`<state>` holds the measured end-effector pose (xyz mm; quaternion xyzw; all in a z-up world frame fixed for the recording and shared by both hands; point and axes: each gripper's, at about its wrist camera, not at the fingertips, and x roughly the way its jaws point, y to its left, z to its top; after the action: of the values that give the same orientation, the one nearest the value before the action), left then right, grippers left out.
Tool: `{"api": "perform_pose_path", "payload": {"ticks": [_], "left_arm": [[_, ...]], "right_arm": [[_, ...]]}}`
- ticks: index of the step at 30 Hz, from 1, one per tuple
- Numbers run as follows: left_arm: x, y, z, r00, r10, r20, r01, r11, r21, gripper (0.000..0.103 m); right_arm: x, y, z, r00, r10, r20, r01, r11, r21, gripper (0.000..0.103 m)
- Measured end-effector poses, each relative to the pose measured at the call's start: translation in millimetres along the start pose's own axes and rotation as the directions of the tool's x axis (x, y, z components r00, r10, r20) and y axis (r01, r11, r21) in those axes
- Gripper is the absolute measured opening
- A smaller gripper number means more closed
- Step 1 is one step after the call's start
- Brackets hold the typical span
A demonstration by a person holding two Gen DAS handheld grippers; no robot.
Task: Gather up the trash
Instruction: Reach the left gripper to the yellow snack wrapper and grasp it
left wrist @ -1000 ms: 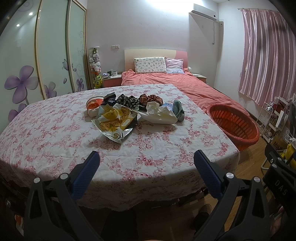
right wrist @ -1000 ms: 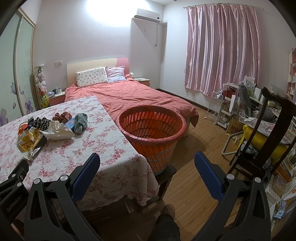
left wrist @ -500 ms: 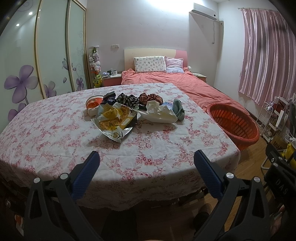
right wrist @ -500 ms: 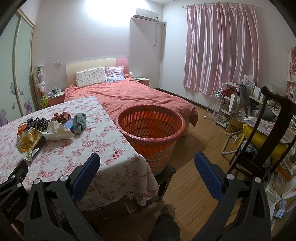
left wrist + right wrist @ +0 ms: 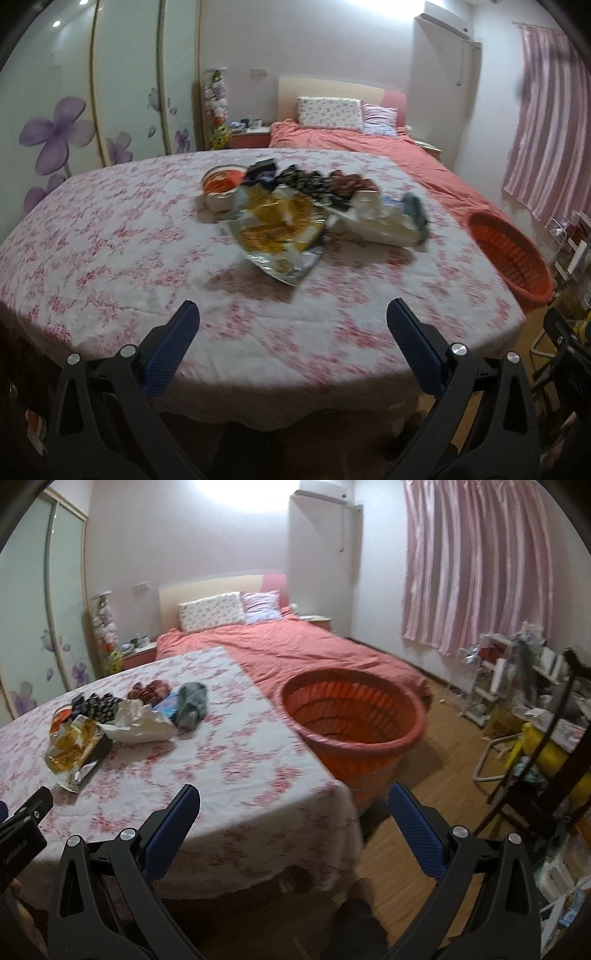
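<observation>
Both grippers are empty with their blue-padded fingers spread wide. Left gripper [image 5: 288, 321] hangs over the near edge of the counter [image 5: 110, 236], which wears a white cloth with a pink floral print. Right gripper [image 5: 293, 805] sits off the counter's right corner, half over cloth and half over the wooden floor [image 5: 439, 775].

Trash is all piled mid-counter, well apart from either gripper: a crinkly yellow snack bag [image 5: 277, 225] nearest, a white crumpled wrapper [image 5: 376, 221] just right of it, a small orange bowl [image 5: 221, 179] behind on the left, plus some dark patterned bits and a brownish lump at the back that are too blurry to name. A grey-green cloth thing [image 5: 192, 701] lies at the pile's right end.

Just beside the counter's right edge stands an orange basket [image 5: 369, 746], and it looks like it has nothing in it. Beyond that is a bed [image 5: 295, 653] with a salmon cover and two pillows, pink curtains [image 5: 476, 565] on the right wall, wardrobe doors [image 5: 55, 122] with purple flowers on the left, and a cluttered rack [image 5: 491, 675] and chair far right.
</observation>
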<state>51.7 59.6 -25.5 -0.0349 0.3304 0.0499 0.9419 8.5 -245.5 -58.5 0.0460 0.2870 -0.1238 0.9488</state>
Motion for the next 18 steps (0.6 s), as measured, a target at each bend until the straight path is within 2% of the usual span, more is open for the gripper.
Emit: {"api": "perform_pose_path", "payload": {"ticks": [6,10,13,18], "left_arm": [[34.3,30.2,24.1,0.999,0.050,0.002,-0.050,0.999,-0.017,0.099],[56.6,42.7,46.8,0.999,0.041,0.022,-0.041,0.999,-0.005,0.099],[76.0,42.5,60.0,0.999,0.034,0.033,-0.035,0.999,0.039,0.099],[111.5,37.2,71.9,1.000,-0.001,-0.031,0.004,0.995,0.098,0.091]], "right_arm": [[23.6,21.5,10.9,0.998,0.064,-0.027,-0.064,0.998,-0.004,0.100],[35.2,33.1,15.5,0.996,0.077,-0.043,-0.078,0.997,-0.017,0.100],[43.3,41.1,16.7,0.995,0.079,-0.055,-0.081,0.996,-0.031,0.100],[53.2,53.0,23.2,0.995,0.082,-0.060,-0.085,0.995,-0.049,0.100]]}}
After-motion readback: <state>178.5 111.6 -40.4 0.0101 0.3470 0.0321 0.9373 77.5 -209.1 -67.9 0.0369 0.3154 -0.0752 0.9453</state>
